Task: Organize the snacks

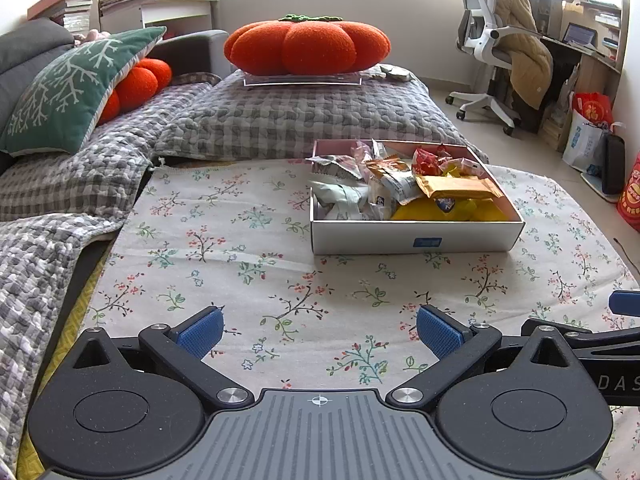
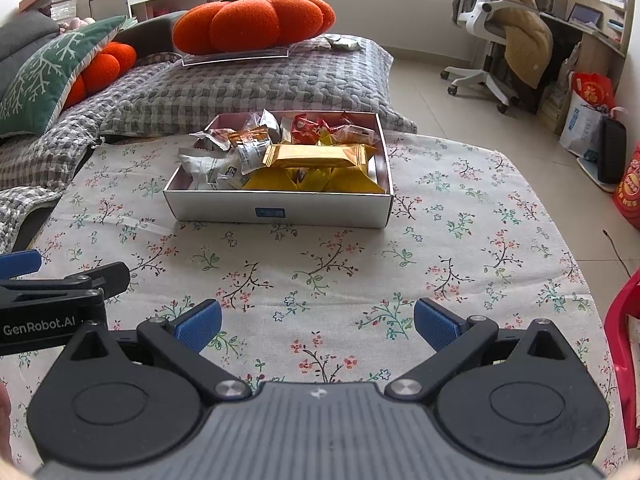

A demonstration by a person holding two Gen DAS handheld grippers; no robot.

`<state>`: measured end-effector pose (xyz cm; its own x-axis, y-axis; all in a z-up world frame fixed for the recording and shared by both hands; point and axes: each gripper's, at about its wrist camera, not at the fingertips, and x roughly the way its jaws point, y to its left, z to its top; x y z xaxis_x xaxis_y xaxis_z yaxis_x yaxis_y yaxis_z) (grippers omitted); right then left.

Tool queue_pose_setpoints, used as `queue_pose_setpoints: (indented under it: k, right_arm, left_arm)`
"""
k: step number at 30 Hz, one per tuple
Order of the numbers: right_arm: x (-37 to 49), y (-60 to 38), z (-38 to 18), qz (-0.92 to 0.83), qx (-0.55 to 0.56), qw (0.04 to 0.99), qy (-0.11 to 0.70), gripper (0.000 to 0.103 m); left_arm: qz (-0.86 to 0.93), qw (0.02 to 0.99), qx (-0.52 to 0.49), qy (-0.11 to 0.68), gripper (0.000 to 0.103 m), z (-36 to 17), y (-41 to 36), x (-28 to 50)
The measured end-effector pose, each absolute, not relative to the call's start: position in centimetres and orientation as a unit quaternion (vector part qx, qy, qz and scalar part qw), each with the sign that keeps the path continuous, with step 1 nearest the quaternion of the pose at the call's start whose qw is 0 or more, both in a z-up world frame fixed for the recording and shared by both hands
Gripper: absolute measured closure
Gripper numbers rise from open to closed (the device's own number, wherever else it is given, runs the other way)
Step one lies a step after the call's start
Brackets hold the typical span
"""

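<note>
A shallow white box (image 1: 412,238) (image 2: 280,206) stands on the floral cloth, filled with several wrapped snacks: yellow packs (image 1: 444,207) (image 2: 312,178), an orange bar (image 2: 316,155) (image 1: 456,187), red packets (image 1: 426,162) (image 2: 306,126) and white wrappers (image 1: 344,196) (image 2: 204,166). My left gripper (image 1: 319,330) is open and empty, low over the cloth in front of the box. My right gripper (image 2: 317,326) is open and empty, also in front of the box. Each gripper shows at the edge of the other's view, the right in the left wrist view (image 1: 624,304), the left in the right wrist view (image 2: 60,292).
The floral cloth (image 1: 224,248) (image 2: 460,240) covers a low table beside a sofa with a grey checked quilt (image 1: 280,120). An orange pumpkin cushion (image 1: 306,46) (image 2: 256,24) lies on a clear tray. A green pillow (image 1: 76,84), an office chair (image 1: 492,40) and bags (image 1: 592,128) stand around.
</note>
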<state>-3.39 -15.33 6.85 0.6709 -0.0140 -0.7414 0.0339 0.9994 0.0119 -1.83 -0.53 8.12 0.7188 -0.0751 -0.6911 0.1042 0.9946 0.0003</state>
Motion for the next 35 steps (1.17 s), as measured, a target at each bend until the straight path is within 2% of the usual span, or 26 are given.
queue_pose_setpoints:
  k: [35]
  right_arm:
    - [-3.38, -15.3, 6.81, -0.012, 0.012, 0.914, 0.406, 0.001]
  left_arm:
    - [-0.047, 0.923, 0.019, 0.38, 0.0, 7.94, -0.47, -1.63]
